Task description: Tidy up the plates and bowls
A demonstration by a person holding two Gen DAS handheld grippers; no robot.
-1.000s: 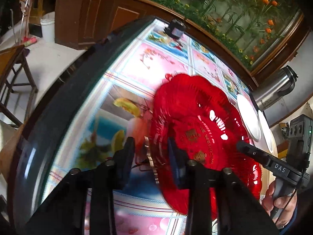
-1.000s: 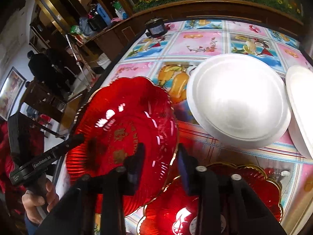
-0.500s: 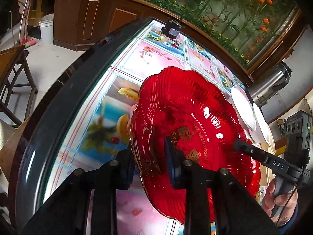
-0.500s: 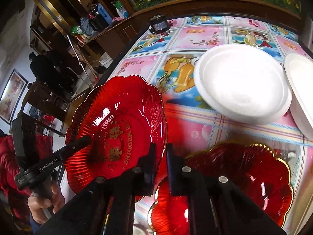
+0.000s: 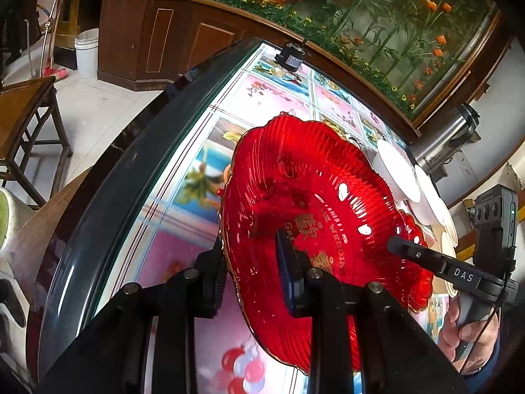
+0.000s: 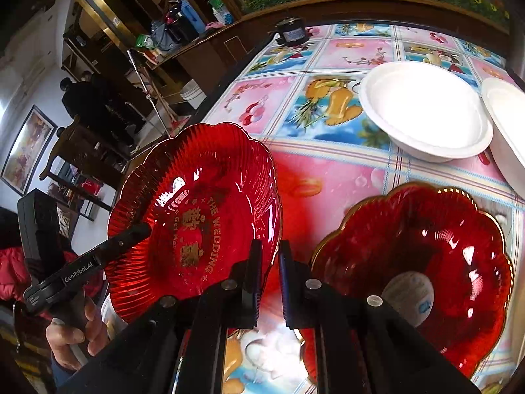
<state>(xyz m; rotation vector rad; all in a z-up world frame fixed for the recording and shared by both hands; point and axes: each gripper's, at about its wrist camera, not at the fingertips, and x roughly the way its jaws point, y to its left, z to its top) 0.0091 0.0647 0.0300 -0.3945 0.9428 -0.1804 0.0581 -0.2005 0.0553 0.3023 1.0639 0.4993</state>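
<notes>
Holding a red scalloped plate (image 5: 315, 216) by opposite edges, both grippers carry it tilted above the patterned table (image 5: 183, 252). In the left wrist view the left gripper (image 5: 252, 272) sits at lower centre with its jaws pinched narrow on the plate's near rim, one pad behind the rim and one on the inner face; the right gripper (image 6: 269, 272), at lower centre of the right wrist view, has its jaws nearly together at the plate's right edge, and it appears to clamp the rim, though the contact itself is hard to make out. The plate looks like thin, rigid, glossy plastic or glass with a ribbed wall and gilt lettering in its well: probably light, stiff, slippery under the pads, and liable to crack or slip if squeezed hard or twisted, so the rim, taken square at two opposing points, seems the sensible hold. A second red plate (image 6: 423, 262) lies flat on the table at the lower right of the right wrist view, with a round white label in its well and nothing else in it; it is the likely stacking target. Two white foam bowls (image 6: 423, 111) stand empty at the upper right, just beside one another. A small dark device (image 6: 292, 32) rests at the table's far edge.
</notes>
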